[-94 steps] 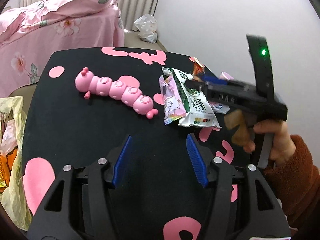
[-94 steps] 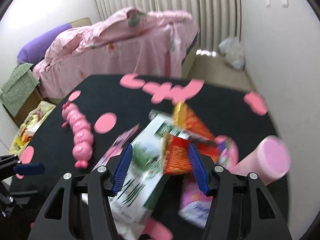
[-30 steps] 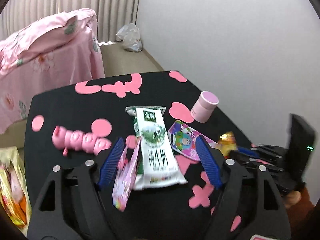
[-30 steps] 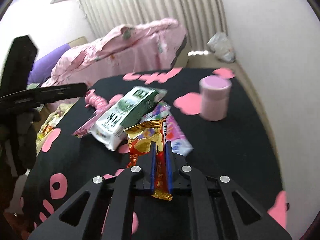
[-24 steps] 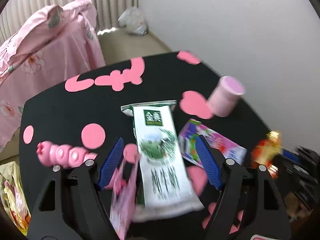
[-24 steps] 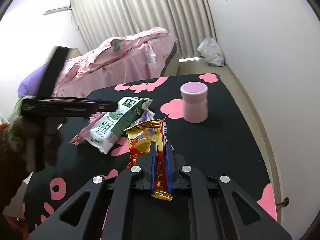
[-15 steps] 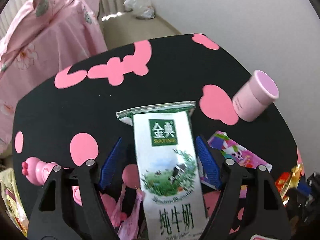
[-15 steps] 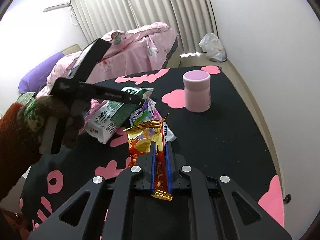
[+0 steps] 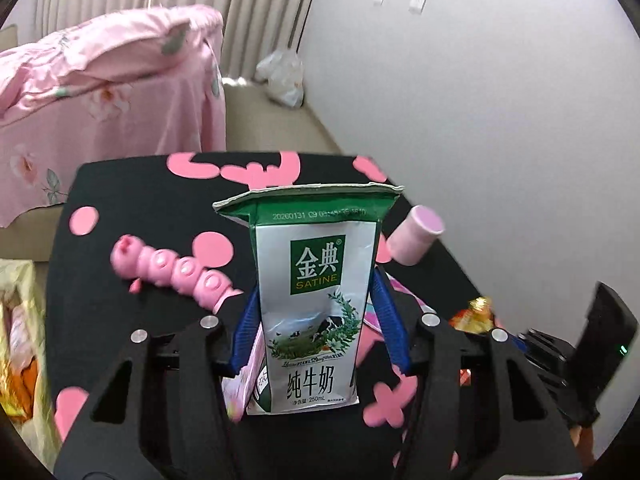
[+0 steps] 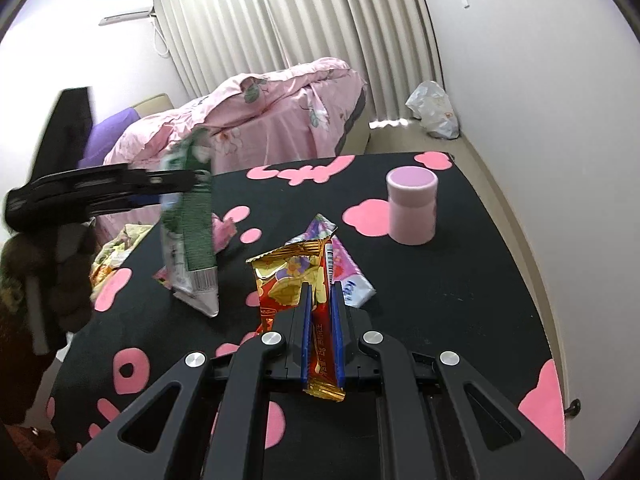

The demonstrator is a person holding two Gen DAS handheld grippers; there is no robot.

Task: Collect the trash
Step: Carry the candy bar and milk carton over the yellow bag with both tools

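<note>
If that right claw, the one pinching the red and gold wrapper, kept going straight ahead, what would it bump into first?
Most likely the purple and white snack packet lying on the black table just past the right claw and its red and gold wrapper. The pink cup sits farther off to the right. Depth is hard to judge.

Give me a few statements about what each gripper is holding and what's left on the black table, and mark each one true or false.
1. The left gripper is shut on the milk carton. True.
2. The right gripper is open. False: it is shut on the red and gold snack wrapper.
3. The pink cup lies on its side. False: it stands upright on the black table.
4. The pink caterpillar toy lies on the table. True.
</note>
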